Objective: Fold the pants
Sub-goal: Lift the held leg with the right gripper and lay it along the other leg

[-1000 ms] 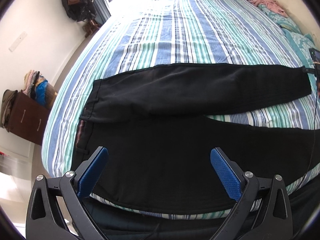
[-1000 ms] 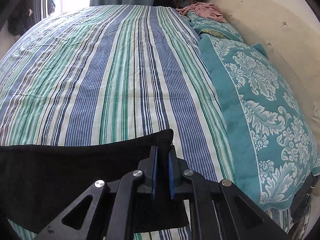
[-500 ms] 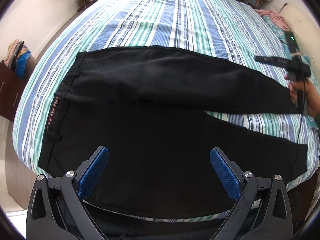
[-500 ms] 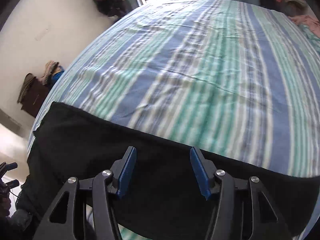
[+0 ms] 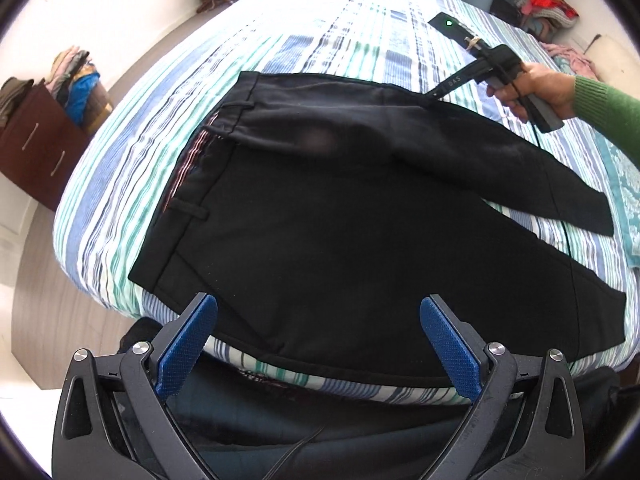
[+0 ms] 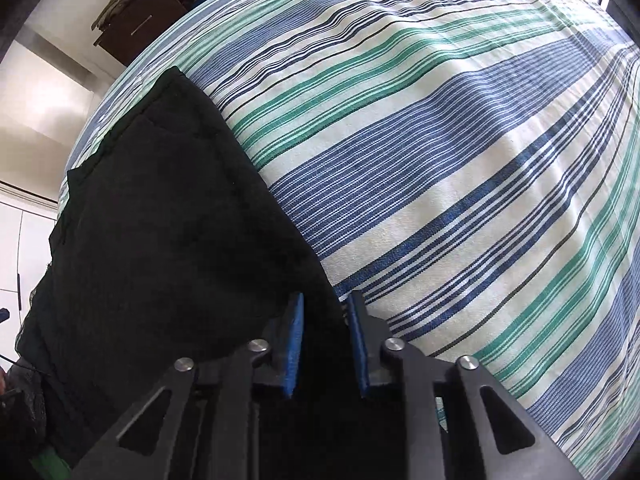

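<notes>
Across the striped bed [image 5: 280,56] lie the black pants [image 5: 360,232], waistband left, legs running right; right gripper [image 6: 325,344] closing on the far leg's far edge, cloth between its fingers, nearer to that fold line; left gripper [image 5: 318,344] wide open, holding nothing, above the near edge

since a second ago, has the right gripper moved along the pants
Yes. The right gripper was at the leg hem near the teal pillow; it is now at the far edge of the pants near the waistband, towards the brown dresser.
</notes>
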The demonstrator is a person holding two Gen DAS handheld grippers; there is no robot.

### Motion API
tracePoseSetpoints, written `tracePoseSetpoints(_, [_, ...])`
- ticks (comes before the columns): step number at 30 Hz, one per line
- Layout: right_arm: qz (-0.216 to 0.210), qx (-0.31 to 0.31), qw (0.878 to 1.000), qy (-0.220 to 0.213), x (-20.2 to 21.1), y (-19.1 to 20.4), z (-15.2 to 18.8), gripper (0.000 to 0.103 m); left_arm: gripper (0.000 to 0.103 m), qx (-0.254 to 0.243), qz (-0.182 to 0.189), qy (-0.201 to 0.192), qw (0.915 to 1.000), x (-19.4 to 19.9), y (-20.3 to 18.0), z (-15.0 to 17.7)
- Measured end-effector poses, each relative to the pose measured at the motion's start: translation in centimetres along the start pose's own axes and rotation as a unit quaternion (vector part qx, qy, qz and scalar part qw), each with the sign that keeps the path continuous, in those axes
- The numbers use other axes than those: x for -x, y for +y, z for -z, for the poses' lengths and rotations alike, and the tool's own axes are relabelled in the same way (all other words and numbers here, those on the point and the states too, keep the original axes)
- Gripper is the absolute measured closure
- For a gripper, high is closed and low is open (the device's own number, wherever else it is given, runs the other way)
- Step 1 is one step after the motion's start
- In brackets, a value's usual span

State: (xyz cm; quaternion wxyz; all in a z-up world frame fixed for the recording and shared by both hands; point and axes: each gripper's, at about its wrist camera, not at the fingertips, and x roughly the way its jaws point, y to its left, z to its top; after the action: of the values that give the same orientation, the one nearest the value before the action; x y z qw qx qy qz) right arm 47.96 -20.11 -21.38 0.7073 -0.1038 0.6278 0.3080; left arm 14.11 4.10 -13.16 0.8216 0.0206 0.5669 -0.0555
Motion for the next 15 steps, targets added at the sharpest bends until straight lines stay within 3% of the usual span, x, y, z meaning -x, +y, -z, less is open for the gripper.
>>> tracePoseSetpoints(2, [0.029, 0.051, 0.998, 0.023, 0.0, 2.0, -0.1, 0.098, 0.001, 0.009, -0.004, 0.001, 0.9999, -0.3, 0.5, 0.0])
tracePoseSetpoints(4, [0.105, 0.097, 0.99, 0.021, 0.2, 4.0, -0.3, 0.098, 0.001, 0.017, -0.003, -0.002, 0.9999, -0.5, 0.5, -0.2])
tracePoseSetpoints(7, [0.255, 0.132, 0.958, -0.024, 0.2, 6.3, -1.2, 0.099, 0.001, 0.015, 0.002, -0.003, 0.9999, -0.7, -0.1, -0.7])
tracePoseSetpoints(8, [0.281, 0.13, 0.95, -0.033, -0.4, 6.8, -1.4, 0.099, 0.001, 0.01, 0.001, -0.001, 0.9999, -0.7, -0.6, -1.0])
tracePoseSetpoints(10, [0.281, 0.1, 0.954, -0.023, -2.1, 6.8, -1.1, 0.097, 0.001, 0.001, -0.002, -0.003, 1.0, -0.5, -1.3, -1.3])
tracePoseSetpoints(12, [0.287, 0.071, 0.954, -0.057, -1.9, 7.0, 0.0, 0.088, 0.001, -0.009, -0.005, -0.009, 0.9999, -0.1, -1.7, -1.2])
tracePoseSetpoints(14, [0.269, 0.022, 0.959, -0.088, -0.3, 6.1, 1.1, 0.047, 0.001, -0.019, -0.011, -0.012, 0.9997, 0.0, -1.9, -1.0])
tracePoseSetpoints(15, [0.25, -0.006, 0.962, -0.108, 1.2, 5.2, 2.5, 0.038, 0.001, -0.021, -0.015, -0.011, 0.9996, 0.0, -2.0, -0.9])
